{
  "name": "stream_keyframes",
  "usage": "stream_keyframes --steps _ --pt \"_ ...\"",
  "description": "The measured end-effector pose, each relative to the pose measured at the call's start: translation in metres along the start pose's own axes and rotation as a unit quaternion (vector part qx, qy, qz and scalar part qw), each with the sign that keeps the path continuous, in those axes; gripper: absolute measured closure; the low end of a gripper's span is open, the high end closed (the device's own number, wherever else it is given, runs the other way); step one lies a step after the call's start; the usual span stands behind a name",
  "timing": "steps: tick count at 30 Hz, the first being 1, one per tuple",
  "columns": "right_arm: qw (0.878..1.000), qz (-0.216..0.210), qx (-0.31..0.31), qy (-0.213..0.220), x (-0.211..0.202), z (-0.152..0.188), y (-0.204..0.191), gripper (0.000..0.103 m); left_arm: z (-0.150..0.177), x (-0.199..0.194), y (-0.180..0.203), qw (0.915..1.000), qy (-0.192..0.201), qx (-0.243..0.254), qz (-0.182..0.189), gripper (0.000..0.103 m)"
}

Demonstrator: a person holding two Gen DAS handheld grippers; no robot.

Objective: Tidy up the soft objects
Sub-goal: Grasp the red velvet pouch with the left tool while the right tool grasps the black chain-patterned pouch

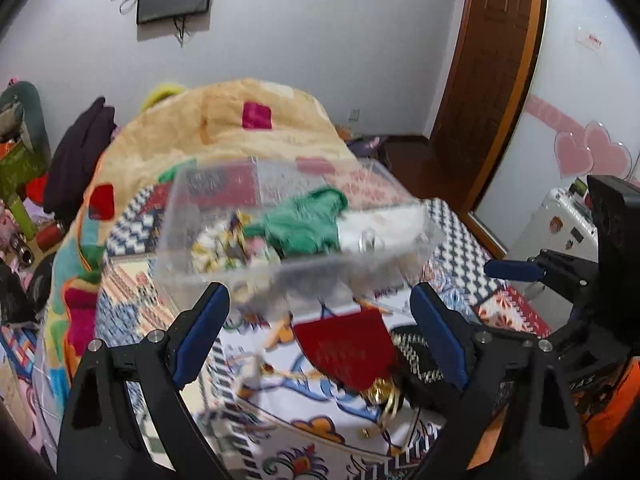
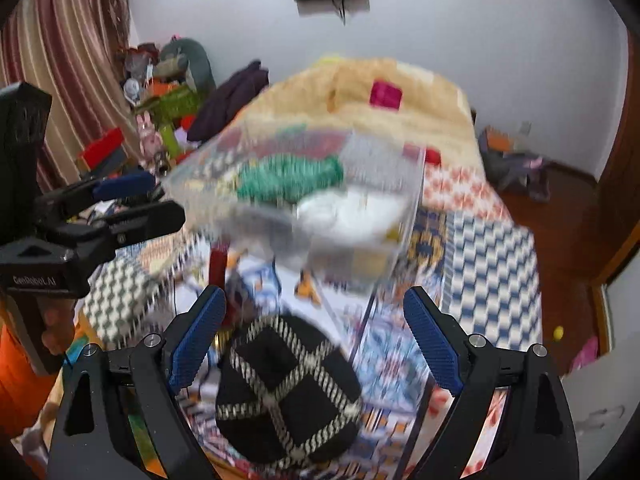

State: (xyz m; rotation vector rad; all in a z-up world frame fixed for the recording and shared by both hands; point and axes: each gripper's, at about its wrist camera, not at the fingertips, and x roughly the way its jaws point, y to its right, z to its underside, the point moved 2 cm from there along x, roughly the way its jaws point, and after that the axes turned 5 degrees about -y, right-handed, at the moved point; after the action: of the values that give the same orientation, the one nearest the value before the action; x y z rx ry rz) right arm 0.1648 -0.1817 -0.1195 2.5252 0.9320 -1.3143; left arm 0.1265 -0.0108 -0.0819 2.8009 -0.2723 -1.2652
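Observation:
A clear plastic box [image 1: 288,216] stands on the bed and holds a green cloth [image 1: 308,220], a white soft item [image 1: 380,224] and a patterned cloth [image 1: 224,240]. The box also shows in the right wrist view [image 2: 304,204], blurred. My left gripper [image 1: 320,316] is open and empty just in front of the box. Below it lie a red pouch [image 1: 344,348] with a gold tassel and a black-and-white knitted piece [image 1: 416,356]. My right gripper [image 2: 314,328] is open, above the black knitted piece [image 2: 284,392]. The left gripper [image 2: 120,204] shows at the left.
A patterned bedspread [image 1: 280,432] covers the bed, with a yellow patchwork quilt [image 1: 224,120] heaped behind the box. Dark clothes and clutter [image 1: 80,148] sit at the left. A wooden door [image 1: 492,80] stands at the right. The floor [image 2: 560,220] lies beyond the bed's right edge.

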Motion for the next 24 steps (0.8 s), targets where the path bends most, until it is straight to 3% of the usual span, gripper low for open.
stream_keyframes --steps 8,13,16,18,24 --pt "0.996 -0.037 0.018 -0.075 0.033 0.034 0.002 0.014 0.033 0.030 0.009 0.9986 -0.046 -0.013 0.022 0.012" --pt "0.995 -0.031 0.008 -0.099 0.046 0.042 -0.001 0.014 0.037 0.039 0.012 0.9978 -0.057 -0.012 0.032 0.024" --pt "0.995 -0.023 -0.004 -0.102 0.048 0.044 -0.005 0.015 0.039 0.044 0.014 0.9972 -0.065 -0.009 0.037 0.038" --pt "0.995 -0.020 -0.013 -0.099 0.048 0.044 -0.010 0.022 0.040 0.049 0.013 0.9962 -0.073 -0.011 0.045 0.054" --pt "0.997 -0.015 -0.031 -0.076 0.040 0.044 -0.014 0.058 0.041 0.043 0.010 0.9968 -0.063 -0.015 0.047 0.076"
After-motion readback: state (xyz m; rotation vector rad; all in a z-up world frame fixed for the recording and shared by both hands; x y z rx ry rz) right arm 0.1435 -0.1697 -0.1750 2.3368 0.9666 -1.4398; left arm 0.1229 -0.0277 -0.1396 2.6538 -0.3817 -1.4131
